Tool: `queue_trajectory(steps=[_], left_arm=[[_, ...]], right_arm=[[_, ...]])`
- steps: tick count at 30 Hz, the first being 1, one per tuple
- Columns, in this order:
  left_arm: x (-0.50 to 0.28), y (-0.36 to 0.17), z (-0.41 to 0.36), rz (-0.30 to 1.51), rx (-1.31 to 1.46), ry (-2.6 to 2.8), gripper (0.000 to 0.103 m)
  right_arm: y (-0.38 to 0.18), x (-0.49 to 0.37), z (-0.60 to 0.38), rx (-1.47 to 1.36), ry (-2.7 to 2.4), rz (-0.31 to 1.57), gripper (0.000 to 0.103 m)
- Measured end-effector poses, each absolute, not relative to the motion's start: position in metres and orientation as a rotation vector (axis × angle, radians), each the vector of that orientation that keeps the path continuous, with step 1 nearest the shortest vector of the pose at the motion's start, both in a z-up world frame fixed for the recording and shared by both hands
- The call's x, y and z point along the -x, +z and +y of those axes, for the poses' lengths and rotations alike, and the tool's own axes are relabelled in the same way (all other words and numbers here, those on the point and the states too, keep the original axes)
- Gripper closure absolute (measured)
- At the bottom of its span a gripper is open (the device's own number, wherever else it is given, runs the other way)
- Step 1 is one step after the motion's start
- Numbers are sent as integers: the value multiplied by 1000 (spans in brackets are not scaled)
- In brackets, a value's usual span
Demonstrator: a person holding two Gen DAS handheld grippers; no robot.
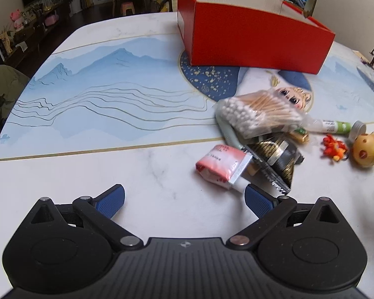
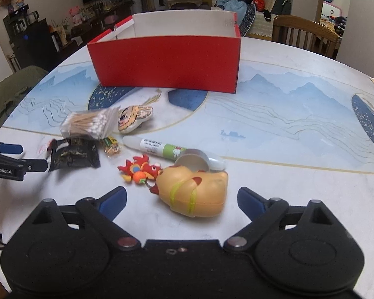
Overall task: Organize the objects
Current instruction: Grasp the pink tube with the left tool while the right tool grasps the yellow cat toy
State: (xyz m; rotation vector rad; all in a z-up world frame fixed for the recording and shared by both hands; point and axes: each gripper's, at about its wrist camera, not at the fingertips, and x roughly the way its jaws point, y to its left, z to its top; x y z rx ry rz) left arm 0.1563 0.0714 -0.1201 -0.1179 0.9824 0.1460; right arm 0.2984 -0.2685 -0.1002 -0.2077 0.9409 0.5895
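Note:
An open red box (image 1: 249,32) (image 2: 167,59) stands at the far side of the table. In front of it lies a heap: a bag of cotton swabs (image 1: 254,114) (image 2: 89,122), a black packet (image 1: 276,159) (image 2: 73,154), a glue tube (image 2: 162,148), a red dragon charm (image 2: 139,169) and a plush face (image 2: 134,119). My left gripper (image 1: 184,199) is open above bare table, and a pink tissue pack (image 1: 223,167) lies just beyond its right finger. My right gripper (image 2: 182,196) is open, with a yellow duck toy (image 2: 197,191) between its fingers, untouched by the pads.
A small round tin (image 2: 194,162) lies against the duck toy and the glue tube. A wooden chair (image 2: 304,32) stands behind the table at the right. A green jacket (image 1: 2,92) hangs at the table's left edge. The left gripper (image 2: 25,157) shows at the right view's left border.

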Motion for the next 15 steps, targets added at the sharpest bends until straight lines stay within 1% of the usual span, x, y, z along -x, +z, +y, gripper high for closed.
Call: queue_trajectory(steps=[3, 15], left_arm=[[-159, -124, 70, 986, 102, 125, 0], [-171, -128, 68, 958, 45, 61, 2]], right_arm=[[-104, -300, -267, 223, 591, 950, 8], [-117, -310, -262, 242, 605, 971, 16]])
